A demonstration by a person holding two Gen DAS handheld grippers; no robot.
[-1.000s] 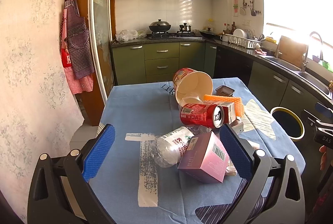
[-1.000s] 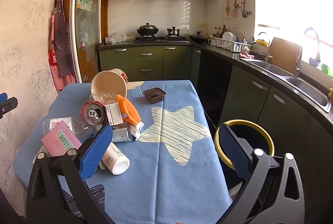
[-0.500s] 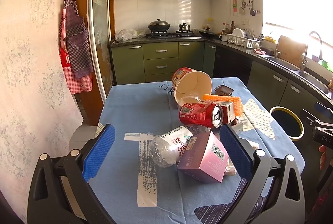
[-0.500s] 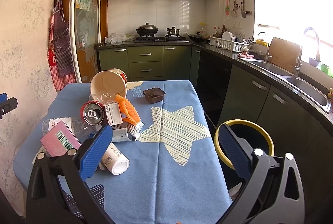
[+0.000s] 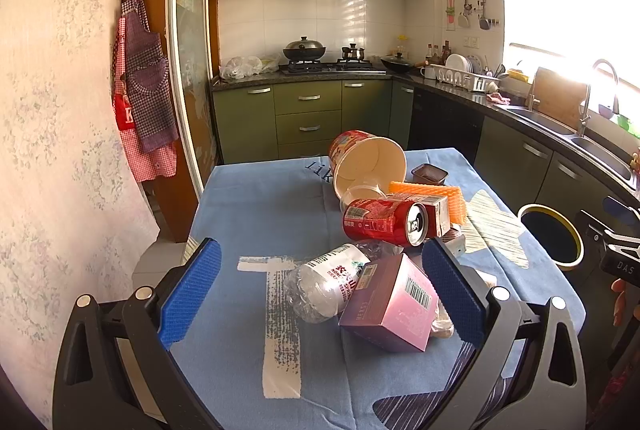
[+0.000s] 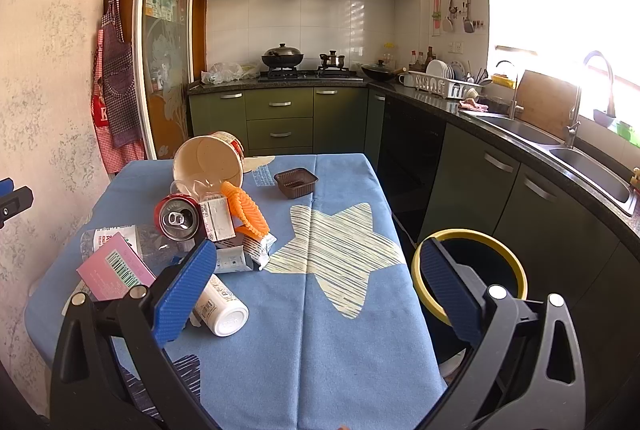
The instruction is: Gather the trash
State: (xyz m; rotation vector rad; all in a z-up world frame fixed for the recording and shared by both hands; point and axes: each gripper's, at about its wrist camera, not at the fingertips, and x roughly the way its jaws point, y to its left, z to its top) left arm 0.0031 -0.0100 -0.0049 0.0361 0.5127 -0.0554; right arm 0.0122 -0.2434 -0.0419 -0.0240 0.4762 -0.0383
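**Trash pile untouched, both grippers spread and empty**

Grippers first. Left gripper (image 5: 320,290): blue pads wide apart, nothing between them, hovering above the near edge of the blue star-print tablecloth (image 5: 248,214). Right gripper (image 6: 316,290): jaws equally wide, empty, held over the near right part of the cloth.

Nearest item in the left wrist view: pink cardboard box with barcode (image 5: 390,304), at about 5 o'clock of frame centre, tilted and leaning on the crushed clear plastic bottle (image 5: 326,280) just to its 9 o'clock. In the right wrist view a white cylindrical bottle (image 6: 220,306) lies on its side, partly behind the left pad.

Next out: red drink can (image 5: 382,222) on its side, open end toward 3 o'clock, touching a small white carton (image 5: 438,214). Orange ridged plastic piece (image 5: 430,194) rests against the carton. Beyond, at 12 o'clock of the pile, a large paper noodle tub (image 5: 366,160) lies tipped, mouth toward the camera. Brown plastic tray (image 6: 296,182) sits apart at 1 o'clock.

Yellow-rimmed black bin (image 6: 470,270) stands off the table's right side, at 3 o'clock.

Judgement: collection not begun. Pink box is the sensible first pick for the left gripper; approach square to its flat faces, since it is only propped and may slide. Lifting it could let the bottle roll. Right gripper sits closest to the bin and suits the white bottle, gripped across its body.
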